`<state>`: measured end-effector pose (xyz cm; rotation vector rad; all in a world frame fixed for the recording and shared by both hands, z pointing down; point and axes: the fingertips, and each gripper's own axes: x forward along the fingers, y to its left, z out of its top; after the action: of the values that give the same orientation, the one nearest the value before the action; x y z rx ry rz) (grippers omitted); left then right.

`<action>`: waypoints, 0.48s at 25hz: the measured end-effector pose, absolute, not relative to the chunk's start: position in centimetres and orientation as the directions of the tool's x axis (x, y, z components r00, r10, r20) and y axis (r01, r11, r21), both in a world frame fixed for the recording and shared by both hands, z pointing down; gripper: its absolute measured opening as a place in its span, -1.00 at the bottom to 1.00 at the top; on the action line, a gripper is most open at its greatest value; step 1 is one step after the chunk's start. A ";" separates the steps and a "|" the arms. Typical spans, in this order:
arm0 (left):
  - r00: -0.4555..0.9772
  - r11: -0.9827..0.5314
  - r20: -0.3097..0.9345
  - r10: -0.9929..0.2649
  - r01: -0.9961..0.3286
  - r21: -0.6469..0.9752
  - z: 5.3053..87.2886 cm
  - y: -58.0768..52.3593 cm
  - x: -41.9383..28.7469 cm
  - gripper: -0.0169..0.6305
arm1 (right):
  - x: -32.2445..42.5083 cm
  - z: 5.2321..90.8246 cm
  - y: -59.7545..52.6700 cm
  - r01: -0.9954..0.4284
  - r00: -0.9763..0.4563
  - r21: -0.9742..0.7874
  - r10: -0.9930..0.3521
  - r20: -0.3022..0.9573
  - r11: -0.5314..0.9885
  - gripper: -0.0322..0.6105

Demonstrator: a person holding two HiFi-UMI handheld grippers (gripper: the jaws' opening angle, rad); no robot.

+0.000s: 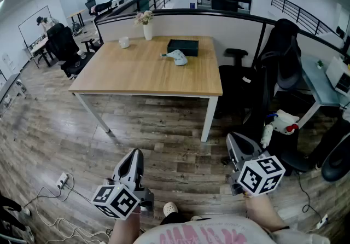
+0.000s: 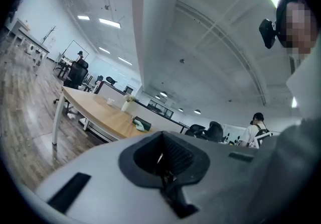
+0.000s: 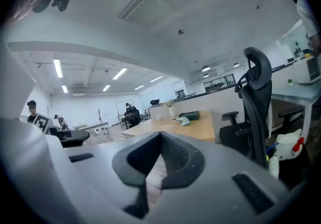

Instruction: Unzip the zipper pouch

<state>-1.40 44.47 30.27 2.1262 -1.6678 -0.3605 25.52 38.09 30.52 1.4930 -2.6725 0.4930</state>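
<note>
Two sets of jaws are closed on nothing: left gripper (image 1: 133,156) and right gripper (image 1: 235,143). The zipper pouch (image 1: 178,58) lies well apart from both, ahead on the surface (image 1: 136,73).

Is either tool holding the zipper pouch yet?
No, the zipper pouch lies on the wooden table beside a black box, well ahead of the left tool and right tool, both shut on nothing.

Bright even ceiling strip lighting, soft shadows, strong fisheye distortion, dark vignetted corners
</note>
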 end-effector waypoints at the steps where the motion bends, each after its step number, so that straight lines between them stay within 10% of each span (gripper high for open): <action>1: 0.255 -0.203 0.048 -0.966 -0.858 0.471 30.2 44.3 -1.6 -0.94 | 25.3 30.5 37.9 -0.837 -0.534 -0.256 -0.824 0.188 0.484 -0.91; 12: 0.287 -0.249 0.015 -0.958 -0.854 0.456 28.3 39.1 -6.9 -0.94 | 19.9 29.1 32.7 -0.842 -0.521 -0.255 -0.840 0.156 0.475 -0.91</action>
<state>-6.91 39.05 28.34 2.1853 -1.6328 -0.3770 19.90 32.74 29.09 1.5337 -2.6900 0.4733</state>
